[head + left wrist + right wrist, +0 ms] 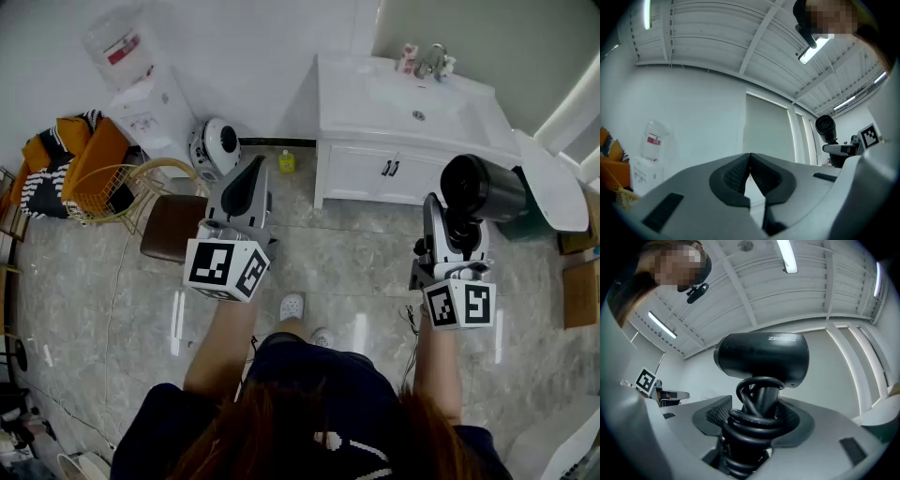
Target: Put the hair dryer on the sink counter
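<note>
A black hair dryer (480, 190) (761, 362) stands upright in my right gripper (457, 228), its cord wound round the handle (752, 427). The jaws are shut on that wrapped handle, the barrel above them. My left gripper (244, 192) is held up at the left with its jaws shut and nothing between them (750, 176). The white sink counter (352, 103) with its basin and tap (431, 61) lies ahead, beyond both grippers. In the left gripper view the hair dryer (826, 127) shows small at the right.
A white water dispenser (141, 89) stands at the back left, with a wire basket (117, 192), a brown stool (173, 228) and orange cushions near it. A white round appliance (216, 147) and a small yellow bottle (286, 162) sit on the marble floor by the cabinet.
</note>
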The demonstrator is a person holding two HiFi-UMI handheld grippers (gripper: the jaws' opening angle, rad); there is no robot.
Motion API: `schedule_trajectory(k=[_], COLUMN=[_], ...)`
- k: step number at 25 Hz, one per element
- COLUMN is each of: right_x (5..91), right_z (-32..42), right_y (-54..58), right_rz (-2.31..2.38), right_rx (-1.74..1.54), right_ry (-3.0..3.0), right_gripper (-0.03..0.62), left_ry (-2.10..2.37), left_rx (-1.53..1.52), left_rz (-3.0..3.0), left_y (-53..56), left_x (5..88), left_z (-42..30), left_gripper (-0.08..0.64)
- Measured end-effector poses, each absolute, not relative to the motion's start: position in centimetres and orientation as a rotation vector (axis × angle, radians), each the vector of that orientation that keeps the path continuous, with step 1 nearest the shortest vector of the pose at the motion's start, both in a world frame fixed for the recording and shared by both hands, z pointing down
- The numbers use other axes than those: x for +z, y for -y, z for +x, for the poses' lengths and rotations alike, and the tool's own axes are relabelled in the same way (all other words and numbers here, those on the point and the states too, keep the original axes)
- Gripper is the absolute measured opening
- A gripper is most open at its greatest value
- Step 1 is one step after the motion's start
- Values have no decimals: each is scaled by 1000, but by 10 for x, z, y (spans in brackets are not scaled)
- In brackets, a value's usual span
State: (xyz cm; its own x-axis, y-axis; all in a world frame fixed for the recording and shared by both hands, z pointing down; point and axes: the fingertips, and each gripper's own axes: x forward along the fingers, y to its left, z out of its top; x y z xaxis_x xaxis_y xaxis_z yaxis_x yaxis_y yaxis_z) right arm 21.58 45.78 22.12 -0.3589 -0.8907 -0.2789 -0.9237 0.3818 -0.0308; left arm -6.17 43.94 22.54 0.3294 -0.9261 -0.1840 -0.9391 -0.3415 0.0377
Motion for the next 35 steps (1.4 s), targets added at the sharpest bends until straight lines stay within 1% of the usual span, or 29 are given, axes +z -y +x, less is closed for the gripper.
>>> schedule_trajectory(k=[9, 17, 23, 35], right_x=[225, 232, 227, 200], right_z=[237, 234, 217, 143], right_y=[-457, -411, -341, -155], right_rz=[-1576, -1587, -1604, -1657], right_rx=[61, 64, 109, 182], right_ry=[-2328, -2337, -2339, -2297], right_gripper=[287, 287, 287, 287], left_ry=[-1751, -1724, -1686, -1564], left_rx=[241, 227, 249, 297], left_rz=[-2501, -2531, -2545, -2608], left_y=[-442, -391, -311, -103], left_x=[233, 242, 241, 220], left_z=[-51, -47, -57, -110], left_gripper=[18, 18, 18, 18])
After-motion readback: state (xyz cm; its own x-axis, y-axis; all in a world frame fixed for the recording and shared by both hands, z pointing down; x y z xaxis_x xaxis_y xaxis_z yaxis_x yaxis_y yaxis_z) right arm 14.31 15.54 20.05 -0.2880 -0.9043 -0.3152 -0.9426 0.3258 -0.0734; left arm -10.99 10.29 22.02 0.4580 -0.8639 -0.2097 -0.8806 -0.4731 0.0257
